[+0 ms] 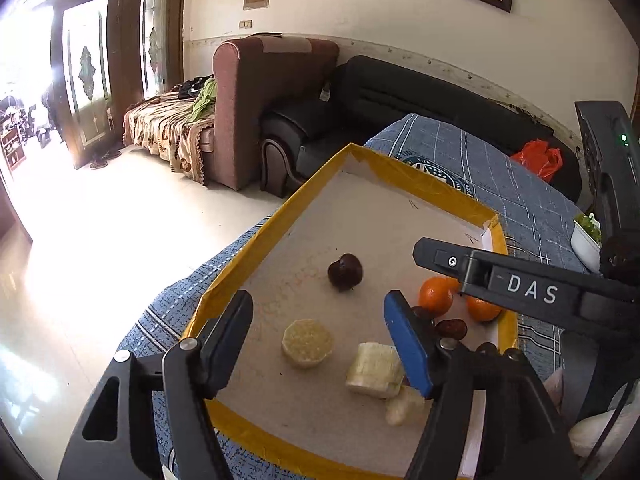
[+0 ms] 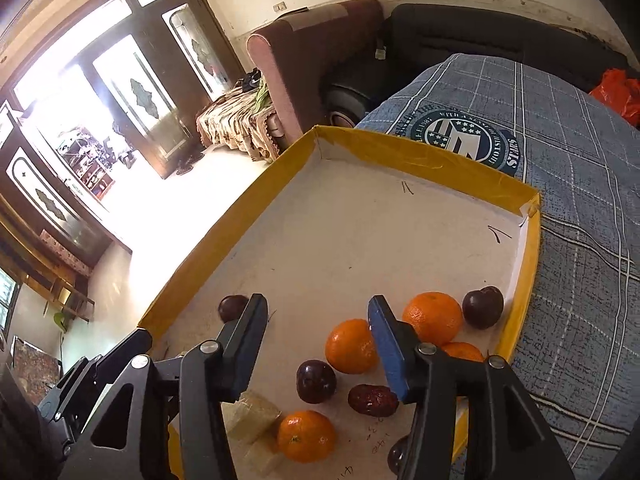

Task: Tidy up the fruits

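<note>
A shallow tray with a yellow rim (image 1: pixel 256 236) (image 2: pixel 224 236) lies on a blue cloth. In the left wrist view it holds a dark plum (image 1: pixel 345 272), a pale round slice (image 1: pixel 307 343), pale cut chunks (image 1: pixel 375 370), two oranges (image 1: pixel 436 295) and a red date (image 1: pixel 451 329). My left gripper (image 1: pixel 318 334) is open and empty above the pale pieces. My right gripper (image 2: pixel 318 340) is open and empty above several oranges (image 2: pixel 350 346), plums (image 2: pixel 315 381) and a date (image 2: pixel 372 400). The right gripper's finger (image 1: pixel 480 276) also shows in the left wrist view.
The tray sits at the edge of the table with the blue checked cloth (image 2: pixel 580 184). A white bowl with greens (image 1: pixel 586 240) stands at the right. Beyond the table are a black sofa (image 1: pixel 400 96), a brown armchair (image 1: pixel 264 96) and a red bag (image 1: pixel 538 158).
</note>
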